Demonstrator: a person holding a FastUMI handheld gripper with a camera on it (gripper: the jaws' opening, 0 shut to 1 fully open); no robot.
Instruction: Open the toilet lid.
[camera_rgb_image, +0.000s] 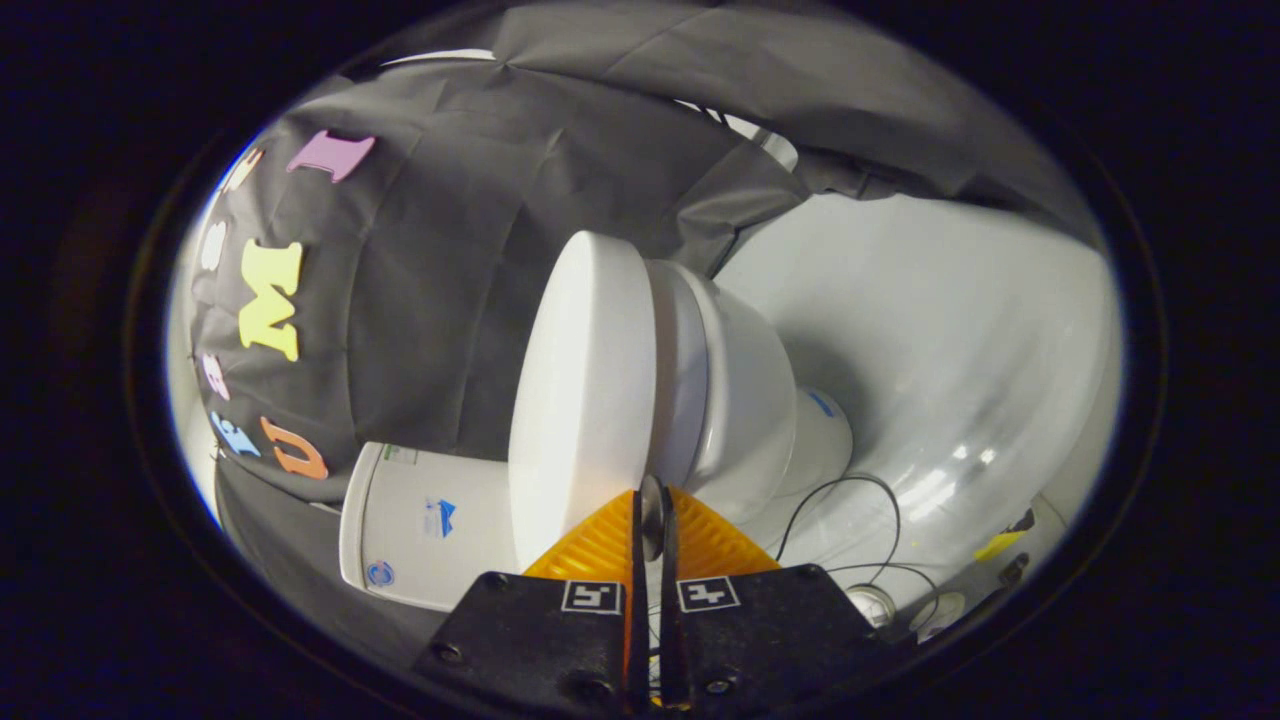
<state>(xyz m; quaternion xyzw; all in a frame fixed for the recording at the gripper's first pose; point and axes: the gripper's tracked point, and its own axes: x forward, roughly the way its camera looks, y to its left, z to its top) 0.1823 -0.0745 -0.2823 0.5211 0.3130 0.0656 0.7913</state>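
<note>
Gripper (652, 515): two ribbed orange fingers (600, 545) on black blocks with square markers; tips drawn nearly together, only a thin dark slit between them.
Hold: the fingertips sit at the lid's rim, where lid meets seat; a small grey rounded part shows in the slit. Whether both fingers press on the lid, I cannot tell.
Lid (580, 390): smooth, glossy white oval disc, just ahead of the fingers, lying close against the seat.
Bowl (745, 400): rounded white ceramic, shiny, beyond the lid, narrowing to a pedestal.
Tank (420, 525): white, boxy with rounded corners, small blue marks, beside the lid.
Floor (950, 330): pale, glossy.
Cable (860, 485): thin, black, looping near the pedestal.
</note>
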